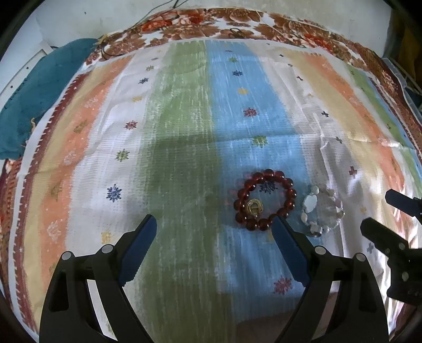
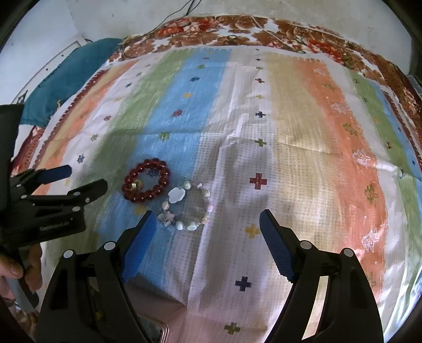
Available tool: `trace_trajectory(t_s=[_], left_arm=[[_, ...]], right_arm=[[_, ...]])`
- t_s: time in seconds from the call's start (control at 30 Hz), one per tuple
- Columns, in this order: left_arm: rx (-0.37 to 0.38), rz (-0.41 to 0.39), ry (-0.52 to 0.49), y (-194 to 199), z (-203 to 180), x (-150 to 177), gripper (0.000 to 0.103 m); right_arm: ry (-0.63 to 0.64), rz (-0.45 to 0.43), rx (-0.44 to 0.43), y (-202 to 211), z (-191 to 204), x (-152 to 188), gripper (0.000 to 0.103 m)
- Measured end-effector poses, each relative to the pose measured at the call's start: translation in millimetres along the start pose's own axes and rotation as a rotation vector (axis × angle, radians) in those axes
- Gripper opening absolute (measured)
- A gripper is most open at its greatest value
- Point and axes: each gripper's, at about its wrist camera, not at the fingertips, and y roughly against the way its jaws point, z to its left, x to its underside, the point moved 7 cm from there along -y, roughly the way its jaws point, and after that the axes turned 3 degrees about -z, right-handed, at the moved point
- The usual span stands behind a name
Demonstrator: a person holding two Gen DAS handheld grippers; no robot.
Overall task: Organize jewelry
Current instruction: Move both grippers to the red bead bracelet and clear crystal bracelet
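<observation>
The left hand-held gripper [image 1: 213, 224] hangs over a striped cloth [image 1: 184, 132] with its two blue-padded fingers [image 1: 138, 245] spread wide and nothing between them. The right hand-held gripper [image 2: 207, 220] is spread just as wide and is likewise empty.

Two bracelets lie flat on the cloth, side by side and almost touching. The dark red bead bracelet [image 1: 265, 199] is a closed ring of round glossy beads resting on the blue stripe, with a small gold-coloured charm [image 1: 254, 207] lying inside the ring against its near beads. In the left wrist view this bracelet sits just beyond the tip of the left gripper's right finger, which overlaps its near edge in the picture; whether the finger touches the beads cannot be told. The pale shell-and-bead bracelet [image 1: 323, 211] lies just to the right of the red one, where the blue stripe meets the white one, and carries a larger flat white piece [image 2: 177, 195] on the side facing the red bracelet.

In the right wrist view the pale bracelet [image 2: 186, 207] lies just ahead of the right gripper's left finger, closer to that finger than to the other, and the red bracelet [image 2: 146, 179] lies beyond it to the left.

The striped cloth is spread over a brown floral bedspread [image 1: 237, 23], whose edge shows along the far side. A teal cushion [image 1: 39, 100] rests at the far left, beside a white wall [image 2: 39, 31].
</observation>
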Motion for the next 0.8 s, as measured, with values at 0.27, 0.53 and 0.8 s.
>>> trace_trajectory(t_s=[0.27, 0.53, 0.8], left_arm=[[0.029, 0.019, -0.023, -18, -9, -12, 0.087], [0.051, 0.051, -0.031, -37, -12, -22, 0.087], [0.068, 0.075, -0.061, -53, -20, -24, 0.086]], right_arm=[[0.006, 0.020, -0.004, -16, -5, 1, 0.081], [-0.009, 0.030, -0.003, -31, -12, -2, 0.081], [-0.003, 0.059, 0.007, -42, -10, -5, 0.081]])
